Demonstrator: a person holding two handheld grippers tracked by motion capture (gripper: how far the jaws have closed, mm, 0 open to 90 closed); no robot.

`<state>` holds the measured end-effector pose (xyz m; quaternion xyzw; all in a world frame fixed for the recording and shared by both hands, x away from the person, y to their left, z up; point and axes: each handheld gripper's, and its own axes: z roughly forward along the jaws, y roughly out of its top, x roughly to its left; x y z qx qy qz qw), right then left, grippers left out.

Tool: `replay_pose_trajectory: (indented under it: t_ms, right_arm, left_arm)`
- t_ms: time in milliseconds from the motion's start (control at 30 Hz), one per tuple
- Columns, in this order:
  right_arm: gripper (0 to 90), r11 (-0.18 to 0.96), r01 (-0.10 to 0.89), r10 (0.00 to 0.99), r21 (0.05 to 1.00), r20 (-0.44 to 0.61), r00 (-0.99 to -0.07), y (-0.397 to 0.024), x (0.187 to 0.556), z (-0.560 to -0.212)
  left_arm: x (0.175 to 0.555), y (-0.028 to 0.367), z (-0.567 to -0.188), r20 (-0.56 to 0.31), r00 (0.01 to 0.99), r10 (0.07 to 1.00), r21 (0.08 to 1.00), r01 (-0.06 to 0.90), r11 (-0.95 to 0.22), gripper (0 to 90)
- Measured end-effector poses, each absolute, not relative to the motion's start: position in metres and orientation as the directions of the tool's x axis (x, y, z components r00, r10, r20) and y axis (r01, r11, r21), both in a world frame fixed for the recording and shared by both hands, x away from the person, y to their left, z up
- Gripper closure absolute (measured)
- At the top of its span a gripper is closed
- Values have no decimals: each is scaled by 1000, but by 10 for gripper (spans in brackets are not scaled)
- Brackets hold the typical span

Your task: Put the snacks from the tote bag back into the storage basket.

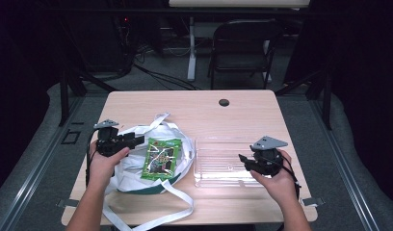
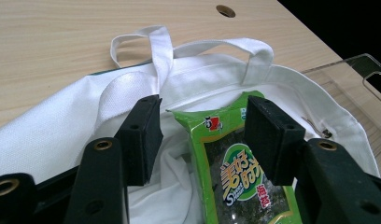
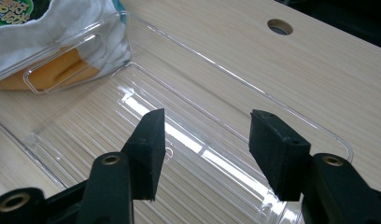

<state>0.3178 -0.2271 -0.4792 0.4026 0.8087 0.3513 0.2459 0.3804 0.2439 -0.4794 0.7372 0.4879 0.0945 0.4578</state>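
Observation:
A white cloth tote bag [image 1: 137, 163] lies flat on the wooden table's left half, its long straps trailing toward the front edge. On top of it rests a green snack packet [image 1: 161, 158]. My left gripper [image 1: 137, 140] hovers open at the bag's left side; in the left gripper view its jaws stand wide on either side of the packet's [image 2: 235, 163] top edge, above the bag [image 2: 62, 126]. A clear plastic tray [image 1: 223, 163] lies empty on the right half. My right gripper [image 1: 242, 160] is open above the tray's [image 3: 188, 140] floor, holding nothing.
A round cable hole [image 1: 224, 102] sits near the table's far edge. Beyond the table stand a dark folding chair [image 1: 242, 43] and a white desk leg [image 1: 191, 48]. Bare wood lies behind the bag and tray.

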Motion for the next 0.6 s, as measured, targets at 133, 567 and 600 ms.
replay_pose_trajectory:
  t_ms: [133, 567, 600]
  right_arm:
    - [459, 445, 468, 820, 763, -137, -556, -227, 317, -480]
    - [459, 440, 469, 813, 766, -118, -570, -223, 324, -477]
    - [460, 445, 467, 811, 764, -123, -572, -222, 324, -477]
  left_arm:
    - [380, 243, -480, -311, 504, 806, 760, 641, -108, 462]
    - [379, 243, -488, -366, 498, 786, 712, 694, -108, 385]
    - [378, 243, -489, -368, 498, 785, 712, 694, -107, 380]
